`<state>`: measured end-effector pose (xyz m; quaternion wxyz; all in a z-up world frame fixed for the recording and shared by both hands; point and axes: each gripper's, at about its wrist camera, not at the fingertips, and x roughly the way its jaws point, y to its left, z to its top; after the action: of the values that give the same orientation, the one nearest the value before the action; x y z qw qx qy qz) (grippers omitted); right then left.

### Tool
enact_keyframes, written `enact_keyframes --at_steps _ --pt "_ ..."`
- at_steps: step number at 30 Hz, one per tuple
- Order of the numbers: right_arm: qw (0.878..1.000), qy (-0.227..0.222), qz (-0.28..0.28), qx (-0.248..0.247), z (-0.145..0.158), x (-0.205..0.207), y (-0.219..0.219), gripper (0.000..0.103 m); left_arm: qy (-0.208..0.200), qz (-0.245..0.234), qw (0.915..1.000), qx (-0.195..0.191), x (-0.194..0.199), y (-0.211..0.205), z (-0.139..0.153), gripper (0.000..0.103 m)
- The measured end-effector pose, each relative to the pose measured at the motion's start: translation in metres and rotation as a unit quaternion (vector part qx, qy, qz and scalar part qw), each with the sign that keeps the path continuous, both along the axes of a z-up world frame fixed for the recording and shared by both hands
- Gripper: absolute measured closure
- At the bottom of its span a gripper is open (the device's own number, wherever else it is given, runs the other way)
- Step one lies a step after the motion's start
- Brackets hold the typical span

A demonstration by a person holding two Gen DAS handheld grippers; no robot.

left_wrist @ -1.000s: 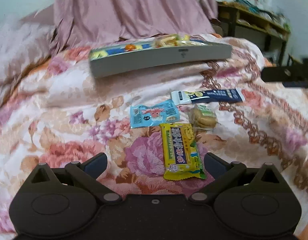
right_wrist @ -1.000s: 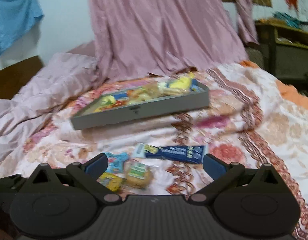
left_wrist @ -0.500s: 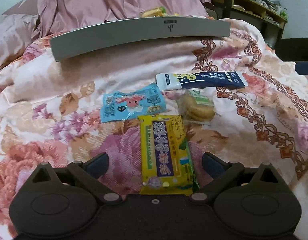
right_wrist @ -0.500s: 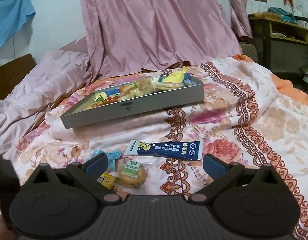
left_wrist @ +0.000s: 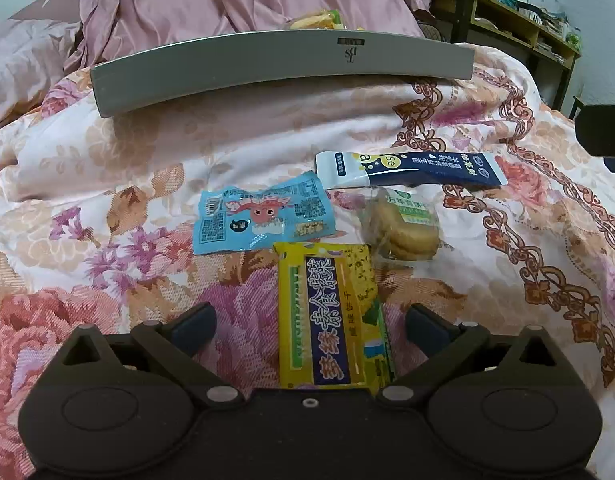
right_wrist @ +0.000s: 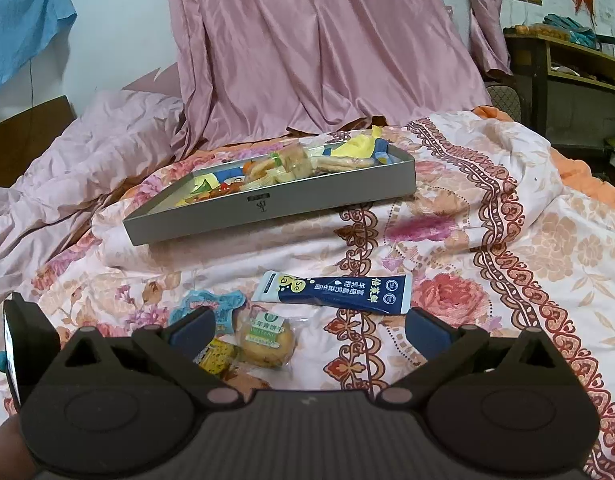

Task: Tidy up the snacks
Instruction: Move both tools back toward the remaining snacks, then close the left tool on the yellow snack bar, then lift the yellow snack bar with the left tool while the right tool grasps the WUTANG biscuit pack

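— Where the flowered bedspread (left_wrist: 119, 184) is spread out, what is seen between the fingers of the left gripper (left_wrist: 309, 322)?

— A yellow packet (left_wrist: 331, 312) is laid flat there, its long axis running straight away from the camera, its near end hidden behind the gripper body. The jaws are held wide apart on either side of it, and nothing is clamped.

— And beyond it?

— A light blue packet (left_wrist: 263, 214) is set just past its far end, to the left, lengthwise across the view. A clear bag of biscuits (left_wrist: 403, 226) lies to the right, and a dark blue sachet (left_wrist: 411, 168) is stretched crosswise behind that, white end to the left. The four lie close together, well apart from the grey tray (left_wrist: 283, 68), of which only the front wall is shown from here.

— Is more made out from the right side?

— The right gripper (right_wrist: 309, 326) is likewise spread open and empty, held above the bed. The tray (right_wrist: 267, 204) is seen filled with snacks, though single items are hard to tell. The sachet (right_wrist: 333, 290) is shown whole; the blue packet (right_wrist: 209, 304) and yellow packet (right_wrist: 219, 356) are largely covered by the left finger, the biscuits (right_wrist: 267, 340) beside them.
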<state>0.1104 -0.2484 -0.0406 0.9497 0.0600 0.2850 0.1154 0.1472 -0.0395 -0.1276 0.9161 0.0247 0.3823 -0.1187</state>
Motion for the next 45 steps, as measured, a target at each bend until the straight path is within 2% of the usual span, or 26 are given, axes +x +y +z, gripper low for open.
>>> enact_keyframes --at_steps 7,10,12,17,20,29,32,35,38,45 --pt "1.0 0.001 0.001 0.002 -0.001 0.0 0.0 0.0 -0.004 -0.004 1.0 0.007 -0.001 -0.002 -0.002 0.004" --pt "1.0 0.001 0.001 0.003 -0.001 0.0 0.0 0.0 -0.012 -0.013 0.9998 0.01 -0.004 -0.005 0.0 0.011" --pt "1.0 0.001 0.001 0.003 -0.001 0.0 0.0 0.0 -0.016 -0.022 0.9996 0.012 -0.005 -0.007 0.001 0.021" --pt "1.0 0.003 0.005 0.004 -0.001 0.0 0.001 0.0 -0.015 -0.032 0.9994 0.007 -0.006 -0.008 0.001 0.027" --pt "1.0 0.005 0.006 0.004 -0.001 -0.001 0.002 0.0 -0.019 -0.025 0.9995 0.002 -0.004 -0.005 0.003 0.053" --pt "1.0 0.01 0.014 -0.004 -0.003 -0.001 0.004 0.0 0.0 -0.016 0.9999 -0.004 -0.011 0.006 0.02 0.054" --pt "0.999 0.024 0.034 -0.01 -0.007 0.003 0.011 0.0 -0.01 -0.01 0.9998 0.014 -0.023 0.014 0.032 0.053" --pt "0.996 0.036 0.069 -0.041 -0.012 0.012 0.026 0.0 -0.013 0.011 0.9998 0.01 -0.029 0.029 0.042 0.053" --pt "0.991 0.045 0.102 -0.077 -0.02 0.023 0.043 0.0 -0.009 0.036 0.9993 0.003 -0.025 0.039 0.042 0.053" --pt "0.988 0.081 0.11 -0.075 -0.046 0.063 0.056 0.001 0.012 0.073 0.9972 -0.009 -0.013 0.051 0.032 0.053"
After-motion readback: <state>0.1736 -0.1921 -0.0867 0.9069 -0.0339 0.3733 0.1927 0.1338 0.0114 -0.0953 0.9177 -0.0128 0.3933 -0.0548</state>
